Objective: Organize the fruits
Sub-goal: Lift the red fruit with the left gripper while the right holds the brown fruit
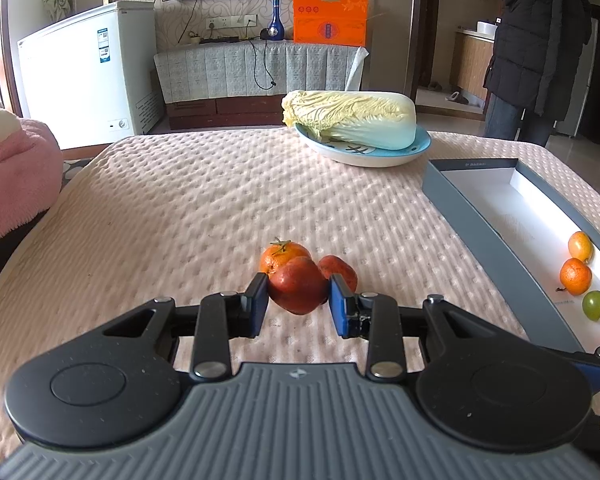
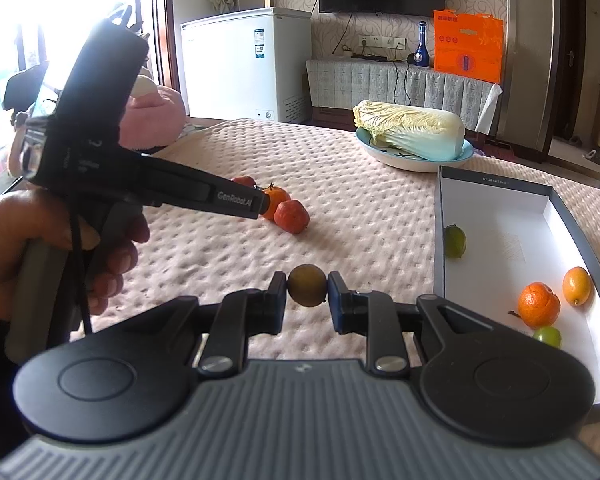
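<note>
Fruits sit in two places: on our left, the left gripper [image 1: 299,295] is clamped on a red fruit [image 1: 298,285] beside a tangerine [image 1: 281,257] on the quilted table [image 1: 188,208]; further right, the right gripper [image 2: 307,293] pinches a brownish round fruit [image 2: 307,284]. We advise lifting each clear, carrying it over the box [image 2: 496,216] wall, then releasing low inside, away from fruit already there

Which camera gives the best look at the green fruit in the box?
The right wrist view: both green fruits show in the box. The left wrist view catches only one green fruit, at its right edge.
</note>
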Tool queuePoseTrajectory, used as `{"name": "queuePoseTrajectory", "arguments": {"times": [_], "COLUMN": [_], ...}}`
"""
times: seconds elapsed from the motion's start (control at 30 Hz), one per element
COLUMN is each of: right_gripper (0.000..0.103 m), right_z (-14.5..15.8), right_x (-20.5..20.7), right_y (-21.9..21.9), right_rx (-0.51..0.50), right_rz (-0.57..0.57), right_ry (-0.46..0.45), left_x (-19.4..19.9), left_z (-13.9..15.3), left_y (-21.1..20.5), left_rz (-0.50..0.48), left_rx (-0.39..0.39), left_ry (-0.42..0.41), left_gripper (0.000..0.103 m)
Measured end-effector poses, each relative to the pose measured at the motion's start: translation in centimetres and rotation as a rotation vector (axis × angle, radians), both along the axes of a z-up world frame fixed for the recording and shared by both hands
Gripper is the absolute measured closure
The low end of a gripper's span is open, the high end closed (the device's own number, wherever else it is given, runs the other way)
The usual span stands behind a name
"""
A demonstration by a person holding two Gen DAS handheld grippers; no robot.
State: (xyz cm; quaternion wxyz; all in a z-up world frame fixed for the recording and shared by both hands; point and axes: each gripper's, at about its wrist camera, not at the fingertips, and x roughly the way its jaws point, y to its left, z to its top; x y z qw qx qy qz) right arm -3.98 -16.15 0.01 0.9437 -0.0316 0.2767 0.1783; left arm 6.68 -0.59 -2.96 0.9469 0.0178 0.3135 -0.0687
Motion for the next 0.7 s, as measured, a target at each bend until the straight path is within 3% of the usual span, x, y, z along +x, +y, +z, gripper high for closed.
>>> {"name": "queuePoseTrajectory", "arguments": {"times": [0.7], "right_gripper": [0.078], "right_z": [0.57], "right_x": [-0.55], "right_y": [-0.50], "right_rx": [0.010], "right_rz": [0.011], "right_ry": [-0.020], "left_x": [-0.05], "left_z": [0.19], "left_y": [-0.45], "left_rz": [-0.012], "left_rx": [-0.002], "left_ry": [-0.005], "left_gripper": [0.065]}}
